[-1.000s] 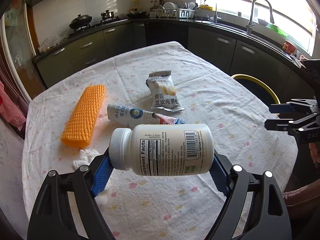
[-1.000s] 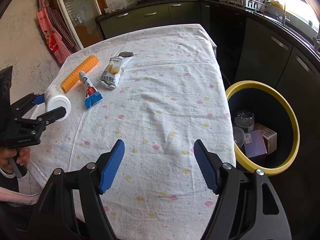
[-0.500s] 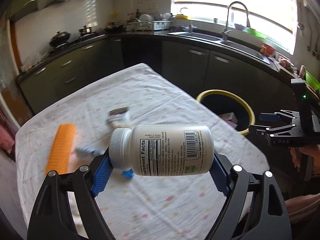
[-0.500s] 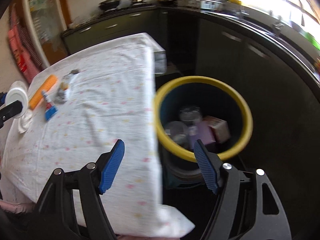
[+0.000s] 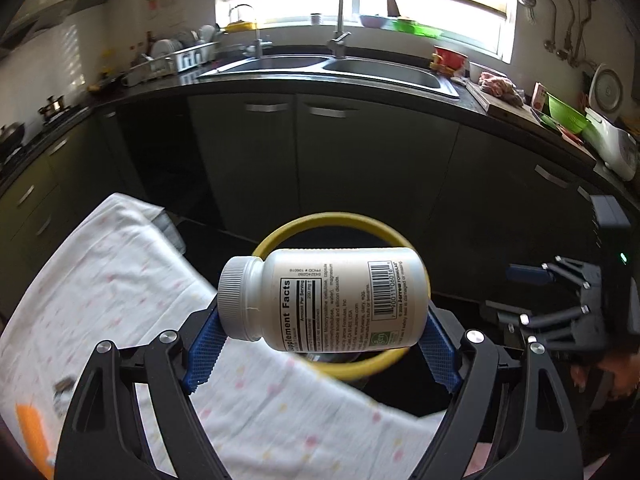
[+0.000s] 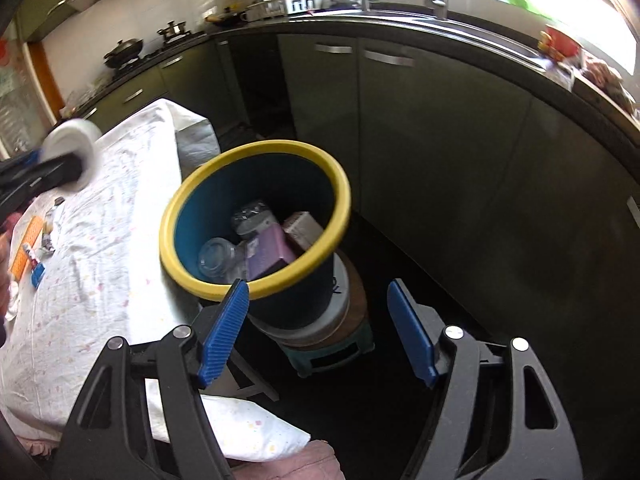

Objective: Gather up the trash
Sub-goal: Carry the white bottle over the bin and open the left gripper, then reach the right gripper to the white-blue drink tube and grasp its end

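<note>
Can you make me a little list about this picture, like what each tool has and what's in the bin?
left tool: shut on the white bottle, held sideways in the air
right tool: open, holding nothing
bin: yellow rim, beside the table, standing on a stool
inside the bin: a purple box, a clear plastic cup and other trash
still on the table: an orange mesh sleeve, a tube, a wrapper

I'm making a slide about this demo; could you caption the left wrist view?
Left hand-held gripper carries a white supplement bottle sideways toward the yellow-rimmed trash bin.
</note>
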`<state>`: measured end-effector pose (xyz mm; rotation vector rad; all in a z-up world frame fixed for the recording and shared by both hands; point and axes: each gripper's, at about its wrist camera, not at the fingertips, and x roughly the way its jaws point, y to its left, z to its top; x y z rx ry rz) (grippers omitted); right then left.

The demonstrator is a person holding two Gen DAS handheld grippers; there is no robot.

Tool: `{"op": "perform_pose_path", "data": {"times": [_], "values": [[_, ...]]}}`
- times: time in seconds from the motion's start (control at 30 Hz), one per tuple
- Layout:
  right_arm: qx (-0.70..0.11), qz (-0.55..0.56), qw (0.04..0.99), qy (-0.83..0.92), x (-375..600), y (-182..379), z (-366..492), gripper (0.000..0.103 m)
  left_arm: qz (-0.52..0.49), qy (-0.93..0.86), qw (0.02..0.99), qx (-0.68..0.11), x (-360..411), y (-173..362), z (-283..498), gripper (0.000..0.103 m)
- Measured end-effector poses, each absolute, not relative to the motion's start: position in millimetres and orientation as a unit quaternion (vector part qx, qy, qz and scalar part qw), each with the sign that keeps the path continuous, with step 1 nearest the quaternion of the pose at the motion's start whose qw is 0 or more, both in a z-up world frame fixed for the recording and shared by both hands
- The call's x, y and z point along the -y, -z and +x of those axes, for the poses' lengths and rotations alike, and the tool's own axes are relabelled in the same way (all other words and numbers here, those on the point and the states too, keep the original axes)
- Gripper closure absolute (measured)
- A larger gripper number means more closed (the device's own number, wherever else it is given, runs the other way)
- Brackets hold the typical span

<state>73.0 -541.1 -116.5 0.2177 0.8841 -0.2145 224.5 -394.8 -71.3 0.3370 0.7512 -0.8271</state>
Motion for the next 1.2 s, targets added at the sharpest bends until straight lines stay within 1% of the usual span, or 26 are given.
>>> {"op": "perform_pose_path", "data": {"times": [0.1, 0.17, 0.2, 0.3, 0.37, 0.6, 0.8, 0.97, 1.2], "values": [[-0.428, 0.110, 0.891, 0.108, 546.5, 118.5, 71.2, 0.035, 0.159, 0.395, 0.832, -0.356, 432.1, 81.2, 247.6, 0.019], [-0.429, 0.111, 0.890, 0.108, 546.9, 118.3, 70.3, 0.035, 0.156, 0.390, 0.836, -0.353, 447.8, 86.0, 260.3, 0.011], [-0.429, 0.112, 0.890, 0.108, 547.2, 118.1, 69.8, 0.035, 0.152, 0.382, 0.841, -0.352, 453.8, 87.4, 268.1, 0.010], [-0.430, 0.112, 0.890, 0.106, 546.7, 117.6, 69.4, 0.034, 0.119, 0.373, 0.845, -0.364, 446.9, 82.3, 280.1, 0.009], [-0.429, 0.114, 0.890, 0.106, 548.0, 118.9, 70.7, 0.034, 0.112, 0.369, 0.849, -0.362, 434.7, 77.0, 276.3, 0.007], [-0.434, 0.111, 0.890, 0.085, 536.4, 124.8, 78.3, 0.034, 0.098, 0.335, 0.874, -0.337, 354.8, 53.9, 235.3, 0.005], [-0.432, 0.096, 0.894, 0.075, 517.7, 116.1, 80.7, 0.033, 0.054, 0.291, 0.895, -0.333, 267.8, 42.9, 192.5, 0.005], [-0.427, 0.076, 0.899, 0.055, 492.9, 104.6, 81.7, 0.032, 0.053, 0.229, 0.919, -0.315, 194.3, 47.3, 150.4, 0.005], [-0.431, 0.036, 0.902, -0.014, 430.8, 93.4, 97.9, 0.032, 0.049, 0.120, 0.940, -0.316, 94.0, 64.2, 92.0, 0.005]]}}
